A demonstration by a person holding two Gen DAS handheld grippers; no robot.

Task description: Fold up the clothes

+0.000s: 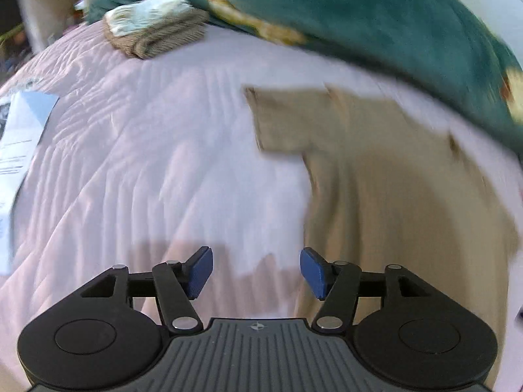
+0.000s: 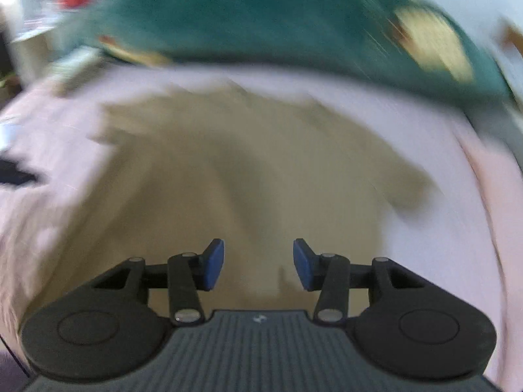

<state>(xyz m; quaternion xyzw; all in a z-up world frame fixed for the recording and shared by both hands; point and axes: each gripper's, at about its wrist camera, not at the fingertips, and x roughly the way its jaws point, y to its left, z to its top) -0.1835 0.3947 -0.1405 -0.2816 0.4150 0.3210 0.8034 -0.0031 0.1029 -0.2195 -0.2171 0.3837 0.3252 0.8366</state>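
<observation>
I see the pale pink bedspread [image 1: 147, 150] with a tan T-shirt [image 1: 376, 176] spread flat on it, its long axis running near to far. My right gripper [image 2: 258, 264] hovers directly over it, jaws apart and empty; my left gripper [image 1: 256, 272], likewise spread and empty, sits off its left edge.

Soft even daylight, fisheye bending at the edges, heavy motion blur in the right wrist view.
</observation>
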